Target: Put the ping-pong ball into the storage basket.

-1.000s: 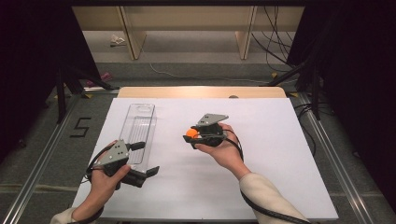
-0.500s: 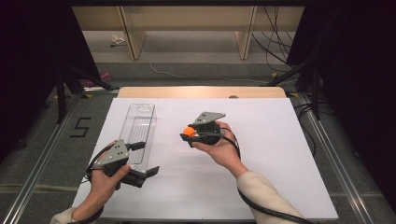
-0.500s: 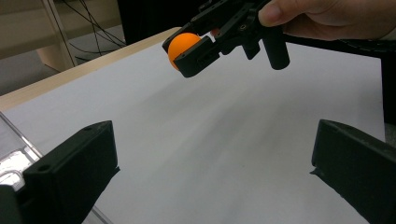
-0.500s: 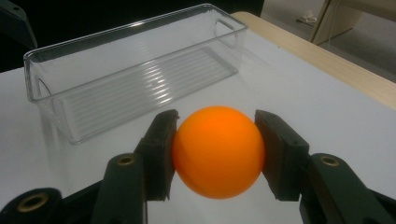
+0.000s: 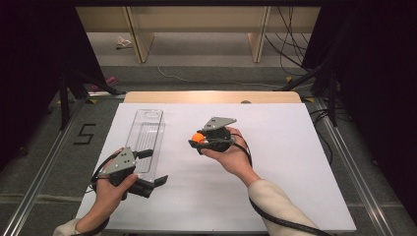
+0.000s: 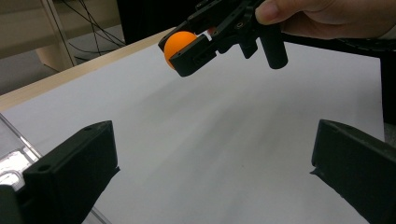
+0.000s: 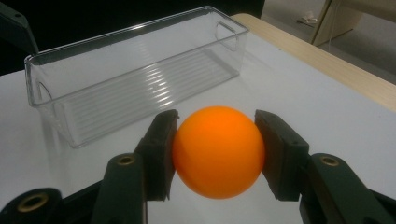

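Presently we list, largest first: a white worktop [image 5: 295, 162], on it a clear plastic bin [image 5: 147, 135] standing empty, the left tool [image 5: 150, 184] low beside the bin's near end with jaws wide and nothing between them, and the right tool [image 5: 196, 142] clamped on a small orange ball [image 5: 197, 138] lifted above the sheet just right of the bin. Nothing has shifted over the last second, both hands holding station, so we judge the ball poised for the bin. Our right gripper view shows both pads [image 7: 161, 151] pressing the ball's sides with the bin beyond, detail too small in the high view.

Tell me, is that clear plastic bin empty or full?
Empty: through the clear bin only its ribbed floor shows; the orange ball sits outside, between the right gripper's jaws.
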Demonstrator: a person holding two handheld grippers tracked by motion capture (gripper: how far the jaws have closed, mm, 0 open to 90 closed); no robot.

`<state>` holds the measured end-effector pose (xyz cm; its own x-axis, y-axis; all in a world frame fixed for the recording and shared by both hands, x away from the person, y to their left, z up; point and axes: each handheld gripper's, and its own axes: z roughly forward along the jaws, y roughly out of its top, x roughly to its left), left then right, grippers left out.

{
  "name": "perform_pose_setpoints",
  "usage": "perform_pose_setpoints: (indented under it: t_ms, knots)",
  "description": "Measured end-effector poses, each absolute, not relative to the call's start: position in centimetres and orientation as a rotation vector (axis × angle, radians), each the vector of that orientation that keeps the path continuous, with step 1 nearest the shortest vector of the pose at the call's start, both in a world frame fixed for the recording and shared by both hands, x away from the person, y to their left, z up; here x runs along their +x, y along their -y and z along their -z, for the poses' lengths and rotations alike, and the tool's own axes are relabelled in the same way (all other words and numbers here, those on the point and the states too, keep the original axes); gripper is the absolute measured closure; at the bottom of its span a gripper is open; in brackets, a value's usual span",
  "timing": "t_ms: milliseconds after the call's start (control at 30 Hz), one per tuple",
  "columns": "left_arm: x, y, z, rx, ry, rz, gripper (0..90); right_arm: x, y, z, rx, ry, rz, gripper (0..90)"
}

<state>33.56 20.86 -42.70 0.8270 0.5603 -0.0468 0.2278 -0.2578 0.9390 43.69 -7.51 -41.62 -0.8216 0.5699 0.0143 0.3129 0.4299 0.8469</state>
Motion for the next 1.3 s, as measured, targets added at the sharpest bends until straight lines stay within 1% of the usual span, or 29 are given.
perform_pose_setpoints:
  t_ms: [1300]
  knots:
    - [33.5, -20.9, 42.7, 1.839, -0.596, -0.356, 0.0, 44.1, 6.2, 41.0, 0.74, -2.405, -1.361, 51.6]
